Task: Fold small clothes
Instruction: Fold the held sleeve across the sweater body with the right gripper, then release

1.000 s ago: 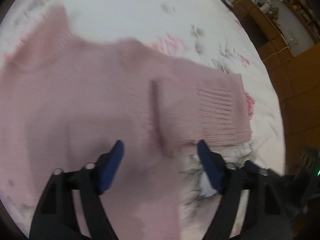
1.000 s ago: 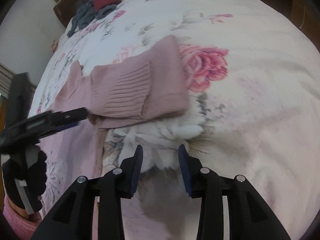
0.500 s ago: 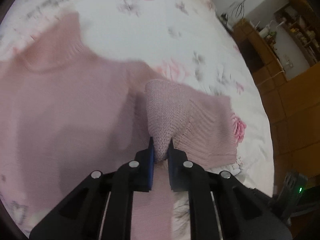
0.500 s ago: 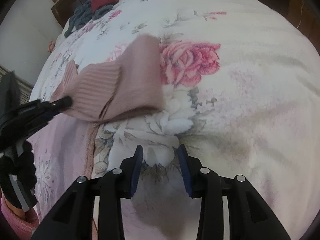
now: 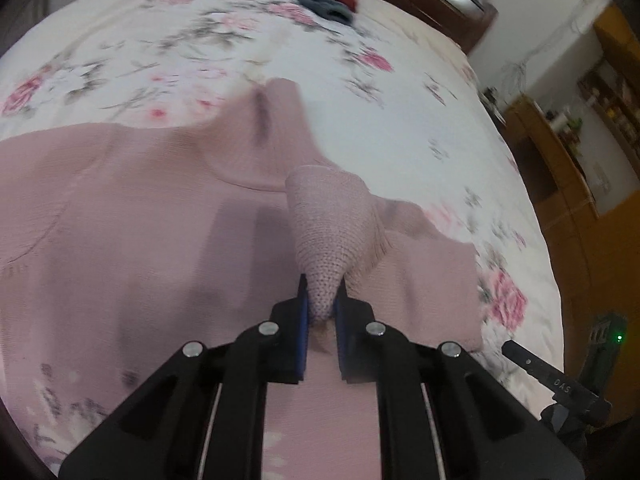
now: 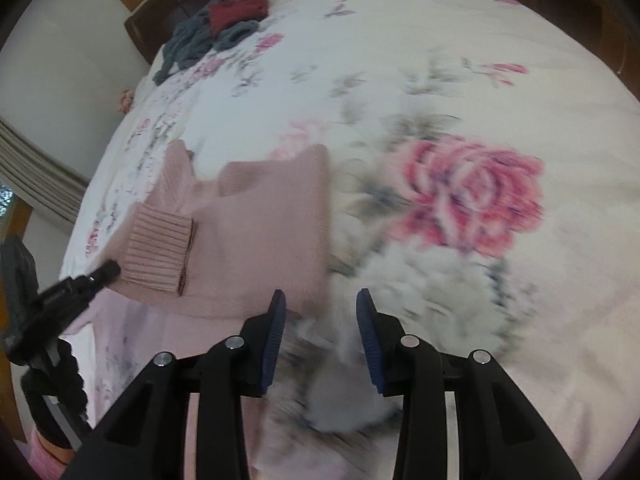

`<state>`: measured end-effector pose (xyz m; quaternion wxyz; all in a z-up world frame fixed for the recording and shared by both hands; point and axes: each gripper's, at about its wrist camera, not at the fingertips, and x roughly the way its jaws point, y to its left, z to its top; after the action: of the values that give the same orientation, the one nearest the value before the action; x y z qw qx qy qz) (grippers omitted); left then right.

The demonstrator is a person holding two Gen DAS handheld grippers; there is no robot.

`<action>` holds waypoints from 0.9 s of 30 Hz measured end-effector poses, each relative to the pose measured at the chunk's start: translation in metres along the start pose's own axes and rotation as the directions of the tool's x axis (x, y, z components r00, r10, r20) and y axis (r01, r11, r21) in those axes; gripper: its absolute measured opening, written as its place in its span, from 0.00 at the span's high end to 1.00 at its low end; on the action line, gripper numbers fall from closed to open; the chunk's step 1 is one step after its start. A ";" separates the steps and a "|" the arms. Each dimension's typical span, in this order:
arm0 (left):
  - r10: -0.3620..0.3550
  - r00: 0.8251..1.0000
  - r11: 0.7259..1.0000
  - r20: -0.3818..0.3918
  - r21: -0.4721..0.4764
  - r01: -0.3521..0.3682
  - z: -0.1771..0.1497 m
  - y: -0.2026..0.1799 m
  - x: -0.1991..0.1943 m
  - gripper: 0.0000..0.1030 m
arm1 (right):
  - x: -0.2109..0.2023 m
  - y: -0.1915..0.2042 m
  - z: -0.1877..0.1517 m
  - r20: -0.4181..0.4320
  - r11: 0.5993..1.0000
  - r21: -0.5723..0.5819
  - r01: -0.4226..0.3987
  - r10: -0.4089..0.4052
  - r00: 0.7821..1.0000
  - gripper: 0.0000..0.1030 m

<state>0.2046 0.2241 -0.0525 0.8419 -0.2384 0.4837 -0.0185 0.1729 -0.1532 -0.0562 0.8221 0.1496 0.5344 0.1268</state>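
a pink knit sweater (image 5: 132,220) lies spread on a bed (image 5: 420,128) covered by a floral quilt, filling the nine o'clock half of the left wrist view. the left hand-held gripper (image 5: 320,304) is clamped on a bunched fold of the sweater's sleeve (image 5: 332,224), which rises from between its blue pads (image 5: 303,312) as a knitted cone toward twelve o'clock; the pinch looks meant to lift the sleeve and carry it over the body of the sweater as a fold. in the right wrist view the right hand-held gripper (image 6: 322,316) hovers with its jaws apart and nothing between them, just beside the sweater's near edge at about six o'clock, likely waiting to steady or take the cloth. the ribbed cuff (image 6: 160,248) lies doubled over the sleeve at nine o'clock, with the tip of the other tool touching or nearly touching it. a heap of dark grey and red clothes (image 6: 216,28) sits well apart at eleven o'clock near the headboard. a second ago the left jaws stood wide open above the flat sleeve; half a second ago they had closed on it, and now the sleeve is drawn further across the sweater, while the right hand-held gripper has stayed open throughout.
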 end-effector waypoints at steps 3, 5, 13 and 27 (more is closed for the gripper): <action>0.017 1.000 0.999 -0.024 -0.038 -0.018 0.002 0.023 0.005 0.91 | 0.015 0.016 0.005 -0.022 0.999 -0.034 -0.027 0.026 0.999 0.63; 0.039 0.998 0.998 -0.039 -0.045 -0.041 0.002 0.031 0.012 0.91 | 0.031 0.024 0.009 -0.056 0.999 -0.041 -0.034 0.032 0.998 0.63; 0.105 0.986 0.993 -0.127 -0.038 -0.110 -0.009 0.060 0.045 0.86 | 0.074 0.023 0.010 -0.115 0.998 -0.047 0.036 -0.041 0.993 0.64; 0.210 0.977 0.930 -0.044 0.316 -0.186 -0.020 -0.018 0.023 0.39 | 0.052 0.045 0.011 -0.101 0.997 -0.071 0.022 -0.029 0.995 0.61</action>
<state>0.2039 0.1942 -0.0725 0.8472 -0.0523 0.5284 -0.0183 0.2012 -0.0937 -0.0780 0.8001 0.1075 0.5726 0.1424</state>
